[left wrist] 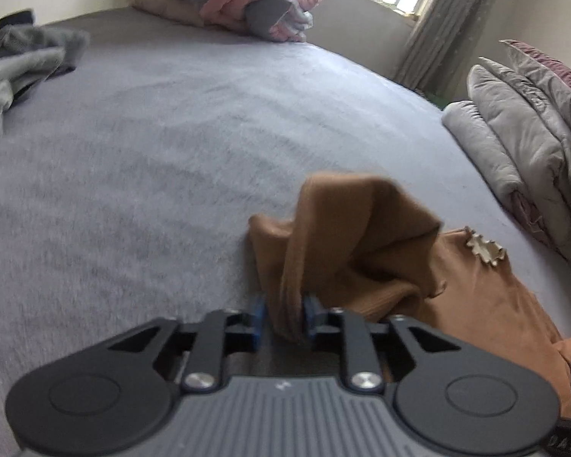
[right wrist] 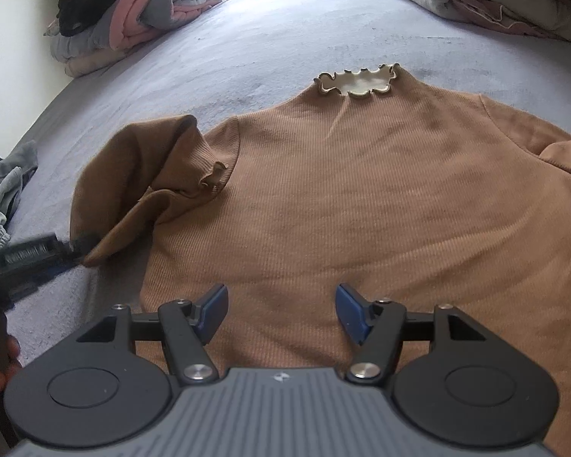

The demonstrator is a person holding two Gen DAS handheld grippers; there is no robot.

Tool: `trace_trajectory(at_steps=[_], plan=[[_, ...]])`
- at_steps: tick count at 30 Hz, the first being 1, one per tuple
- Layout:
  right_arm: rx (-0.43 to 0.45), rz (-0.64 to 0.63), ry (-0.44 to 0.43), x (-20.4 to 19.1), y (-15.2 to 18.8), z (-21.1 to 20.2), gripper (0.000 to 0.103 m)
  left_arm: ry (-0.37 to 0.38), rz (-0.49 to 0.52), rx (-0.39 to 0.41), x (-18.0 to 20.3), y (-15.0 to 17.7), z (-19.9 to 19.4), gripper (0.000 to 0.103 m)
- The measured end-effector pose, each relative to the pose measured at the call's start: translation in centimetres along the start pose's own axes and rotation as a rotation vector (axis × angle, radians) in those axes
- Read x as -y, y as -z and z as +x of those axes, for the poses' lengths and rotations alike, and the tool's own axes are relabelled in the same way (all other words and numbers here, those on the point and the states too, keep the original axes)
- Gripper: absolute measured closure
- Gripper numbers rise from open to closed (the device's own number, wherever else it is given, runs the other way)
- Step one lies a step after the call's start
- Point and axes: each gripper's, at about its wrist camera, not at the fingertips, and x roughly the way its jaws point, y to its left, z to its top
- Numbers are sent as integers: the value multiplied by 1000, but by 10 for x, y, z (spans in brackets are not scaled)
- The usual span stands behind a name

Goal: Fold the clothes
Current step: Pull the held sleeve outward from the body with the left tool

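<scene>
A brown ribbed top (right wrist: pixel 361 198) with a cream frilled collar (right wrist: pixel 358 82) lies flat on the grey bed (right wrist: pixel 247 30). My left gripper (left wrist: pixel 285 316) is shut on the top's left sleeve (left wrist: pixel 346 236) and holds it lifted and bunched over the bed. In the right wrist view the left gripper (right wrist: pixel 72 251) shows at the left, pinching the sleeve (right wrist: pixel 141 182), whose frilled cuff rests on the top's body. My right gripper (right wrist: pixel 279 312) is open and empty, hovering over the top's lower middle. The collar also shows in the left wrist view (left wrist: pixel 485 249).
A stack of folded pink and grey clothes (left wrist: pixel 247 3) sits at the bed's far side, also in the right wrist view (right wrist: pixel 133 11). Loose grey garments (left wrist: pixel 15 72) lie at the left. Folded quilts (left wrist: pixel 533 144) are piled at the right. A curtained window (left wrist: pixel 430 11) is behind.
</scene>
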Motion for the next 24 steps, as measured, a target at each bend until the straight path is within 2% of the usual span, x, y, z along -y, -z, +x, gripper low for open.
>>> trace_trajectory(at_steps=[3,5,11,13,14,15,18,21,24], plan=[[-1,4,-2,0,0,0,37,7,45,50,11,-17,0,41],[-2,2,-1,0,0,0,37,1,79,76,19,-30,3,34],[-4,2,-2,-1,0,1,37,-28,90,61,31,-47,32,33],[-5,4,-3,-1,0,1,37,-14,55,49,29,-46,38,36],[-5,2,-3,-1,0,1,37,-7,37,42,27,-45,40,47],[-5,0,-2,-1,0,1,37,1,18,36,26,-44,42,65],[-3,-9,4,-2,1,1,37,11,-21,52,21,-39,39,84],[0,-21,12,-4,2,2,37,-12,-35,99,15,-31,24,89],[4,-47,25,-8,4,2,37,-52,-36,154,9,-20,4,90]])
